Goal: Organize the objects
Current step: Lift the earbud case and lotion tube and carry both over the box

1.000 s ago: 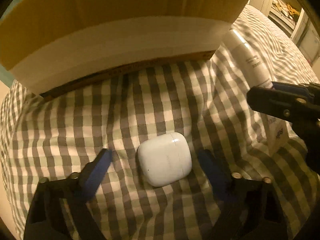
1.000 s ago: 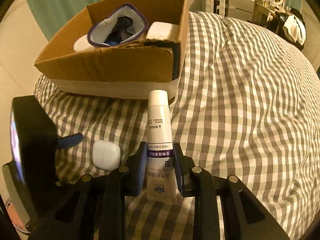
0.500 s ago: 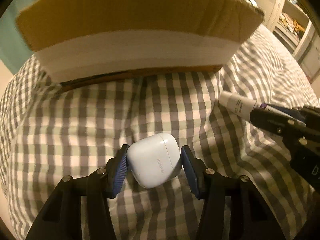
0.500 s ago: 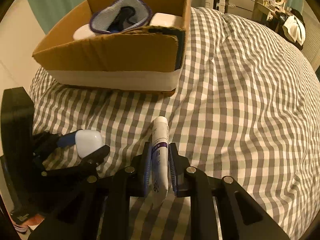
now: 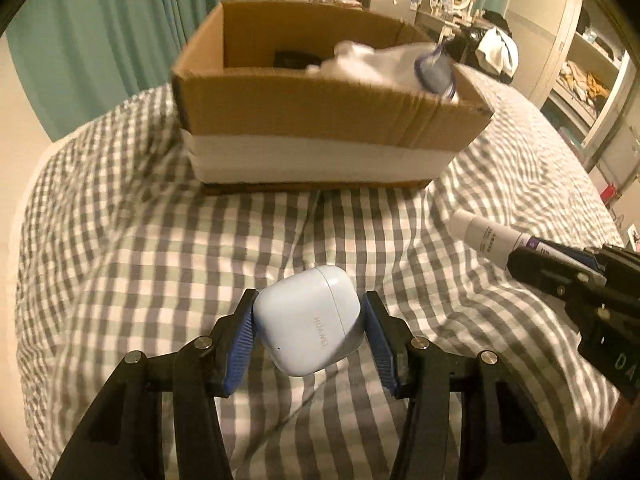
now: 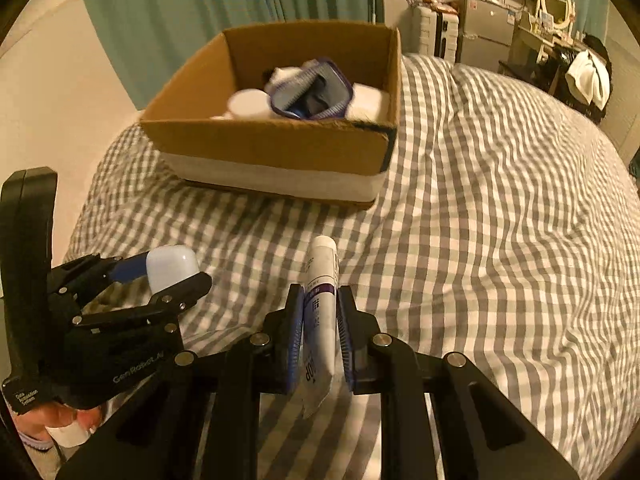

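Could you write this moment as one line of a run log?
left gripper: shut on earbud case | right gripper: shut on tube | both above bed | box: ahead

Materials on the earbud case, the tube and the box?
Earbud case: looks like hard glossy plastic, smooth white shell with a lid seam and a soft sheen.
Tube: likely flexible plastic, matte white with print, flat crimped tail, round cap.
Box: corrugated cardboard, brown with a raw edge; a white band, possibly tape, wraps its base.
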